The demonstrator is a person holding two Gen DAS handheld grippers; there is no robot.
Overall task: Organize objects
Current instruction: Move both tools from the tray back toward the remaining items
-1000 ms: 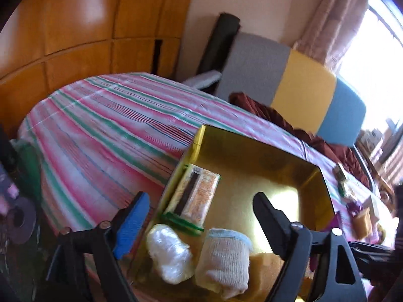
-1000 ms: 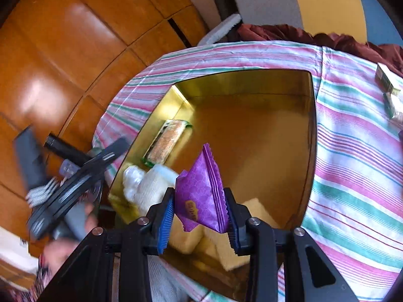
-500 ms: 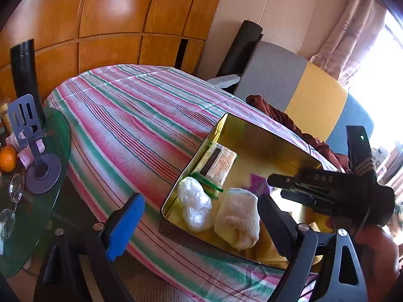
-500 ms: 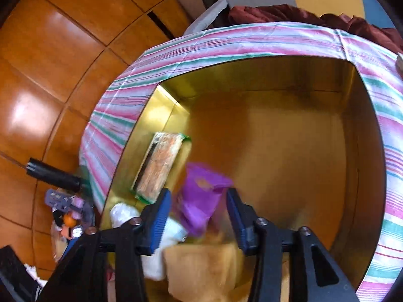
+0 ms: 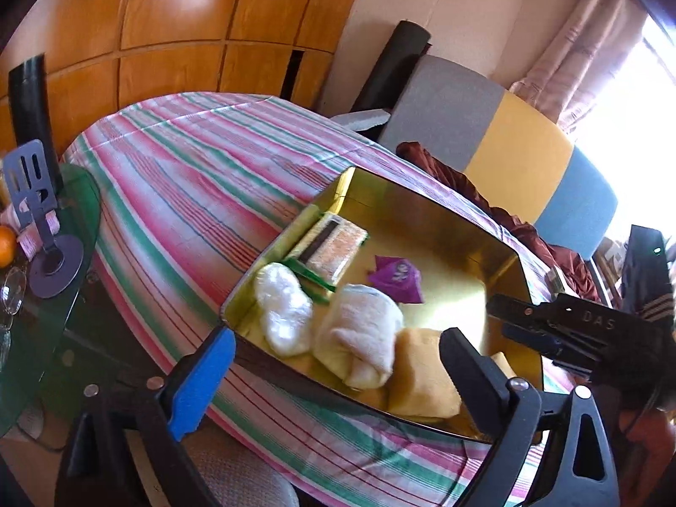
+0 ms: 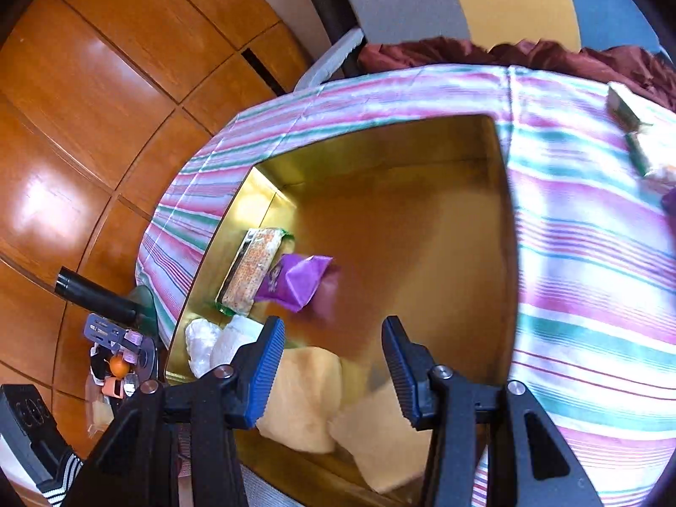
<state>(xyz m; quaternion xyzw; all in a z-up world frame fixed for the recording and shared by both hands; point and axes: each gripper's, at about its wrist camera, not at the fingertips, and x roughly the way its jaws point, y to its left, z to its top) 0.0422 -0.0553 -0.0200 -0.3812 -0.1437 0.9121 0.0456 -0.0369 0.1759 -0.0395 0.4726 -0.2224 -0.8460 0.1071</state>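
Note:
A gold tin box (image 5: 431, 207) (image 6: 380, 139) sits on a striped tablecloth. Inside lie a purple snack packet (image 5: 395, 279) (image 6: 300, 281), a green-edged cracker pack (image 5: 333, 245) (image 6: 251, 270), a white wrapped bundle (image 5: 281, 312) (image 6: 200, 344), a cream rolled cloth (image 5: 359, 338) and yellow folded cloths (image 5: 422, 376) (image 6: 304, 397). My right gripper (image 6: 333, 363) is open and empty above the box's near end, apart from the purple packet; it also shows in the left wrist view (image 5: 549, 325). My left gripper (image 5: 333, 376) is open and empty at the box's near edge.
The striped tablecloth (image 5: 190, 194) (image 6: 591, 253) covers the round table. Small boxed items (image 6: 625, 105) lie on its far right. A glass side table (image 5: 50, 279) holds a phone stand, an orange and glasses. A grey, yellow and blue sofa (image 5: 507, 135) stands behind.
My right gripper opened and let go of the purple packet, which now lies in the box beside the cracker pack. My left gripper pulled back from the box.

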